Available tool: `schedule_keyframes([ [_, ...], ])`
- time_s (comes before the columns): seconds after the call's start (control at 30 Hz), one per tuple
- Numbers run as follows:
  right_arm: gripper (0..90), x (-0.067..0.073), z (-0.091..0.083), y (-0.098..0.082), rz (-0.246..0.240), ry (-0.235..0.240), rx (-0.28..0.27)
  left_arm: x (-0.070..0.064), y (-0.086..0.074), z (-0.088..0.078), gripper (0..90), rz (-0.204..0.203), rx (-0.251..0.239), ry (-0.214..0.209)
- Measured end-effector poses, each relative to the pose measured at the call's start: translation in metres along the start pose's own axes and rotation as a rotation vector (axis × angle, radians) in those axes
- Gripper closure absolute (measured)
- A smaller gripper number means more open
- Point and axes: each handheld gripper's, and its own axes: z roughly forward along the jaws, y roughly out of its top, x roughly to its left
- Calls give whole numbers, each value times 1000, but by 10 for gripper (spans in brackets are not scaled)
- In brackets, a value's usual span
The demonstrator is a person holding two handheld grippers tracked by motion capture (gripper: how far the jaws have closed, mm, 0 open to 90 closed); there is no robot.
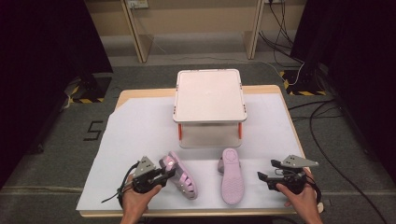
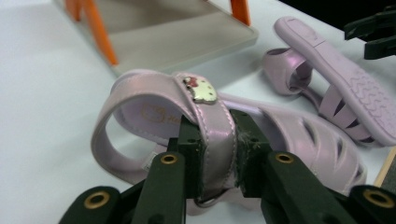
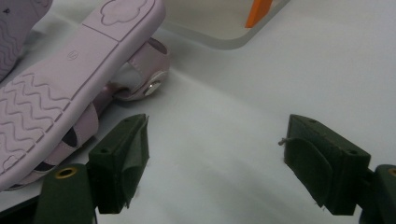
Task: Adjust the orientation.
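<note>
Inspector: High view puts the left gripper (image 1: 164, 175) at the heel end of the upright sandal (image 1: 181, 175), near the front edge of the worktop (image 1: 140, 126). Why that spot?

Assessor: Left gripper view answers it. The jaws are closed on the ankle strap (image 2: 215, 140), just below the cat charm (image 2: 201, 89). The strap is a thin band that stands proud of the sole, so it probably offers the easiest hold.

Inspector: And the second sandal (image 1: 231, 175)?

Assessor: It lies sole up, well apart from the first, between the two hands and just in front of the two-tier rack (image 1: 210, 95).

Inspector: The right gripper (image 1: 265, 170)?

Assessor: Right gripper view shows its jaws wide apart over bare worktop, gripping nothing, with the overturned sandal just beside one jaw. Judged as standing ready for that one.
</note>
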Motion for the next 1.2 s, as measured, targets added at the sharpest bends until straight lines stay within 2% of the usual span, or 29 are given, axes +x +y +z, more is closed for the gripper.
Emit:
schedule_keyframes([
  [0.07, 230, 0, 0, 0, 4, -1, 4, 3, -3, 0, 745, -33, 0, -14],
  [0.2, 230, 1, 0, 0, 2, -3, 4, 7, -3, 11, 703, -42, 8, -8],
  [0.27, 230, 1, 0, 0, 3, -3, 3, 8, -3, 18, 677, -69, -7, -20],
  [0.4, 230, 0, 1, 0, 2, 0, 4, 8, 0, 24, 666, -49, 6, -15],
  [0.47, 230, 0, 0, 0, 1, 2, 4, 8, 0, 27, 618, -60, 0, -25],
  [0.53, 230, 0, 0, 0, -1, 2, 7, 7, 1, 26, 480, -59, -18, 10],
  [0.57, 230, 1, 1, 0, -1, 1, 8, 7, 2, 26, 484, -58, -26, 2],
  [0.67, 230, 1, 1, 0, -3, 4, 9, 6, 4, 24, 502, -11, -19, 20],
  [0.87, 229, 1, 1, 0, -1, 2, 9, 10, 4, 22, 482, -28, -34, -3],
  [0.97, 229, 0, 1, 0, 1, 2, 6, 14, 8, 13, 430, -7, -62, -5],
  [1.07, 229, 0, 1, 0, 2, 1, 6, 16, 11, 9, 422, 16, -55, -10],
  [1.13, 229, 0, 0, 0, 3, 1, 6, 18, 13, 9, 421, 46, -16, -44],
  [1.2, 229, 0, 0, 0, 2, 1, 6, 18, 13, 10, 427, 61, -7, -57],
])
